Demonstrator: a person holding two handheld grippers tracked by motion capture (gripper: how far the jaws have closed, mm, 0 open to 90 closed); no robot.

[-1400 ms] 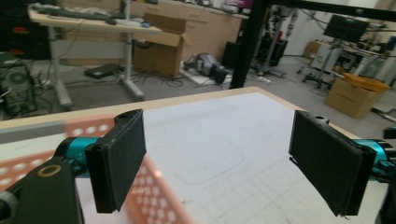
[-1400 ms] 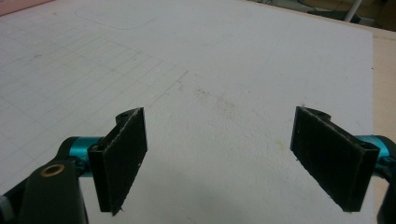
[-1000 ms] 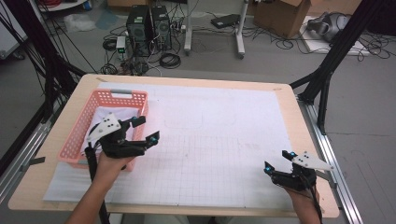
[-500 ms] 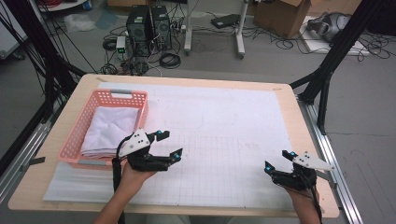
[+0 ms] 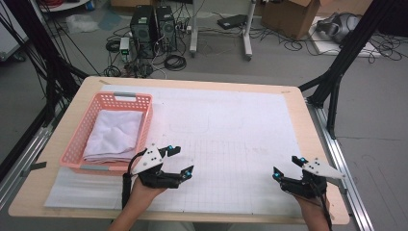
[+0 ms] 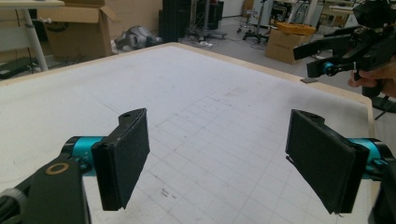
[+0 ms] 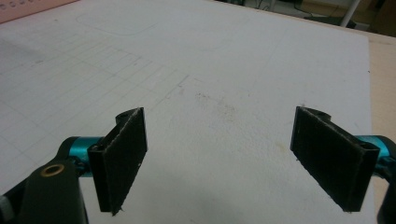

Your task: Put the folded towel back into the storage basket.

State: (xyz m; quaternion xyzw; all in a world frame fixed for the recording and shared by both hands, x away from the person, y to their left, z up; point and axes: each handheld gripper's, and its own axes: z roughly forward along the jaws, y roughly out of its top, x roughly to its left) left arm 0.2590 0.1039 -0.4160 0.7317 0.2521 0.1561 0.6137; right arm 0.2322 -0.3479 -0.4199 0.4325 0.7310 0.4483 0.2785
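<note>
Black-jawed left gripper [image 5: 177,162] held low over the white gridded sheet [image 5: 231,144] at the table's near edge, jaws spread wide and holding nothing, just beside the near right corner of the salmon-pink plastic basket [image 5: 77,149]. Same wide gap seen in the left gripper view, pads [image 6: 122,158] framing bare grid lines. At the near right corner, right gripper [image 5: 288,167] likewise parted and empty over the sheet, well apart from the left one. Folded white cloth [image 5: 115,134], possibly a towel, lying inside the basket, filling most of its floor, touched by neither gripper. Wooden tabletop [image 5: 298,103] showing as a pale border around the sheet. Farther off, on the grey floor beyond the table, two black computer towers [image 5: 154,26], tangled cables and a cardboard box [image 5: 284,12].
</note>
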